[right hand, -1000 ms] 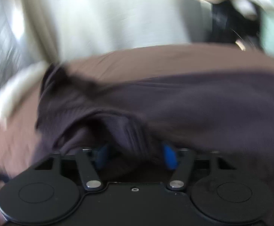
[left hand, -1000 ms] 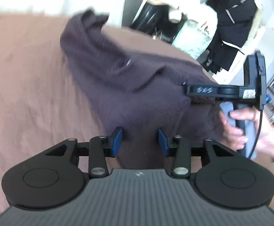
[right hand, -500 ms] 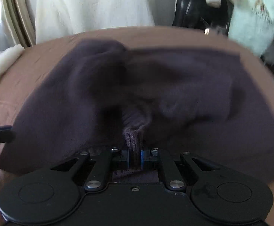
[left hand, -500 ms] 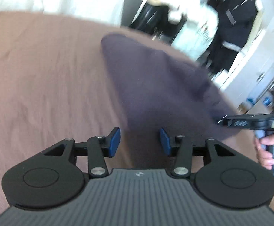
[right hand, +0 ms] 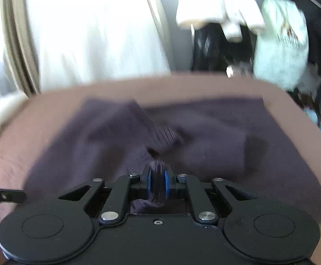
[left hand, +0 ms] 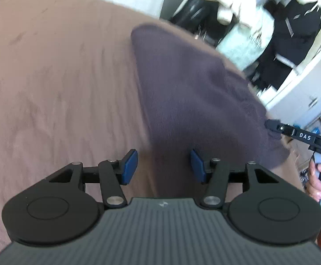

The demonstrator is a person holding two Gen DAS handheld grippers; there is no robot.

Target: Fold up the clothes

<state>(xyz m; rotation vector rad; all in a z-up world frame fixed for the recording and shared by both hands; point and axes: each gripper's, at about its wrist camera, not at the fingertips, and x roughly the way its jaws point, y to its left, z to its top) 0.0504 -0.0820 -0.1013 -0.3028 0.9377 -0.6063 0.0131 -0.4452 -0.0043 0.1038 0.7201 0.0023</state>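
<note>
While the right gripper pinches only a small bunch of ribbed knit edge between nearly closed jaws, the dark purple sweater lies spread on the brown bed, and that thin hold could slip if pulled hard. Beside the sweater's near edge, the left gripper hangs with jaws about half apart and opening, touching nothing; closing there may catch the bedsheet along with the knit.
</note>
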